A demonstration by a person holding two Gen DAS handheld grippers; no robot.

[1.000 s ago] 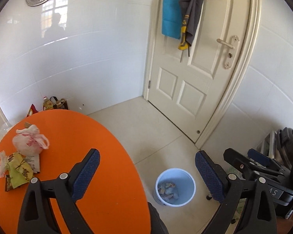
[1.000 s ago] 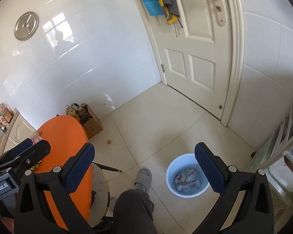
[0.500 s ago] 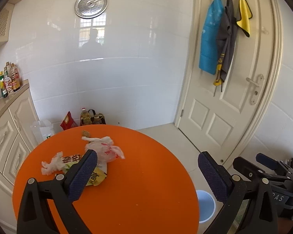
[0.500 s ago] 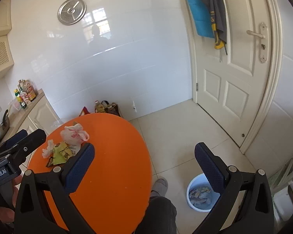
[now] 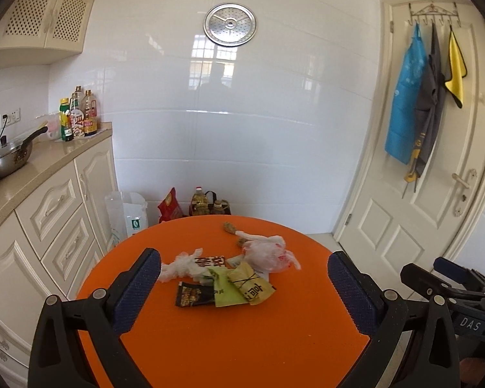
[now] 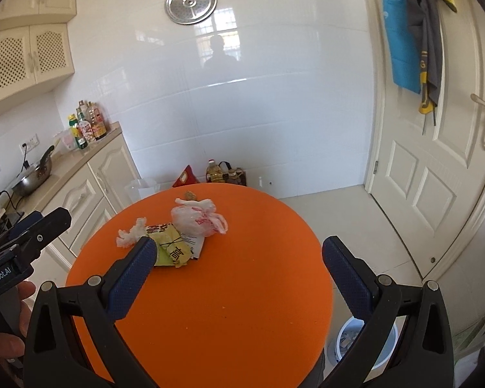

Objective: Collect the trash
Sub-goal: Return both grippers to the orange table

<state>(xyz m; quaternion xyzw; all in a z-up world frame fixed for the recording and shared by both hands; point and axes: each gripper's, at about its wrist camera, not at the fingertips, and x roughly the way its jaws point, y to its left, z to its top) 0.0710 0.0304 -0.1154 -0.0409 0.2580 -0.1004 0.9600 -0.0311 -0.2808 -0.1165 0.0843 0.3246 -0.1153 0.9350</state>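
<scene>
A pile of trash lies on the far half of the round orange table (image 5: 242, 339) (image 6: 229, 291). It holds a knotted white plastic bag (image 5: 266, 253) (image 6: 195, 218), a crumpled white tissue (image 5: 181, 265) (image 6: 129, 236), yellow-green wrappers (image 5: 242, 286) (image 6: 171, 247), a black packet (image 5: 194, 296) and brown scraps (image 5: 230, 227). My left gripper (image 5: 242, 284) hovers open above the table's near side, short of the pile. My right gripper (image 6: 239, 268) is open too, empty, right of the pile. The light blue bin (image 6: 349, 339) with trash stands on the floor under the table's right edge.
Cream cabinets with a counter (image 5: 32, 168) run along the left, holding a wok (image 5: 6, 160) and bottles (image 5: 79, 113). Bags and oil bottles (image 5: 207, 203) sit on the floor behind the table. A white door (image 5: 436, 177) with hung cloths is at right.
Both grippers have swung up and left from the floor bin to face the table; the trash pile is now centred ahead. Both stay open and empty.
</scene>
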